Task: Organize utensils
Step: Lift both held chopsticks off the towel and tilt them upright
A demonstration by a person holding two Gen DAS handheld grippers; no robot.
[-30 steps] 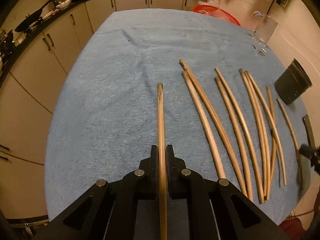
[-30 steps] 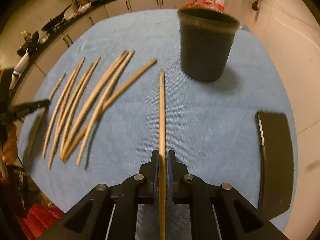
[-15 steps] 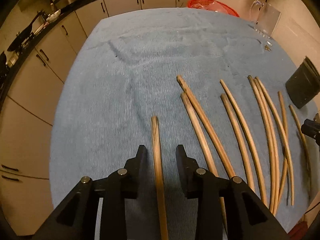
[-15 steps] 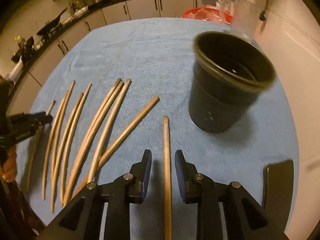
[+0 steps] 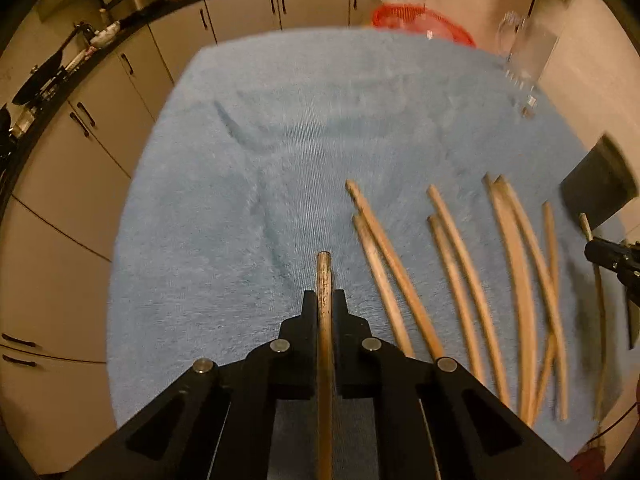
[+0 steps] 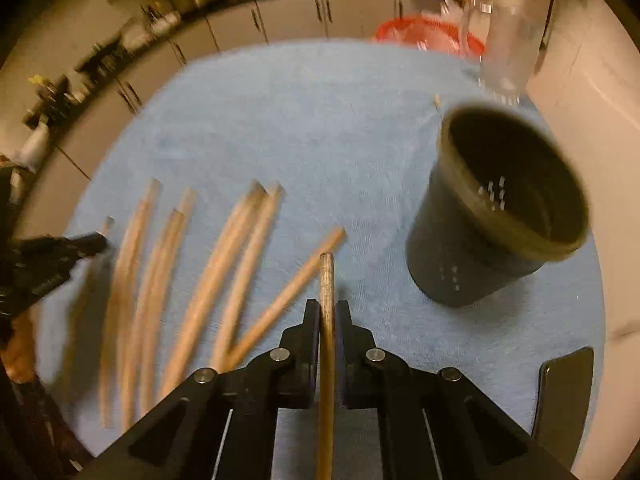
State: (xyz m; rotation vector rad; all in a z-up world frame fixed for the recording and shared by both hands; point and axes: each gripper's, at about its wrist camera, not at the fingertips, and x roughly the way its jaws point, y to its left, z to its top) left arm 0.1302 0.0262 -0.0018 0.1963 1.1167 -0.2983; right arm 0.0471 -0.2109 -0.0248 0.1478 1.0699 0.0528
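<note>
My left gripper (image 5: 324, 298) is shut on a wooden chopstick (image 5: 323, 272), with only a short tip sticking out past the fingers. Several more chopsticks (image 5: 460, 280) lie side by side on the blue towel (image 5: 240, 220) to its right. My right gripper (image 6: 326, 307) is likewise shut on a chopstick (image 6: 326, 276) held over the towel (image 6: 320, 128). A black cup (image 6: 500, 220) stands upright to its right, mouth open and dark inside. The loose chopsticks (image 6: 224, 280) lie to its left. Each gripper shows at the edge of the other's view.
A dark flat phone-like object (image 6: 564, 400) lies near the towel's right edge. A clear glass jug (image 6: 508, 40) and a red basket (image 6: 428, 34) sit beyond the far edge. Cabinets (image 5: 100, 128) line the left and back. The black cup (image 5: 596, 192) shows at far right.
Both grippers opened around their chopsticks half a second ago and have shut again nearer the tips. The right gripper has moved toward the black cup, which now looks closer.
</note>
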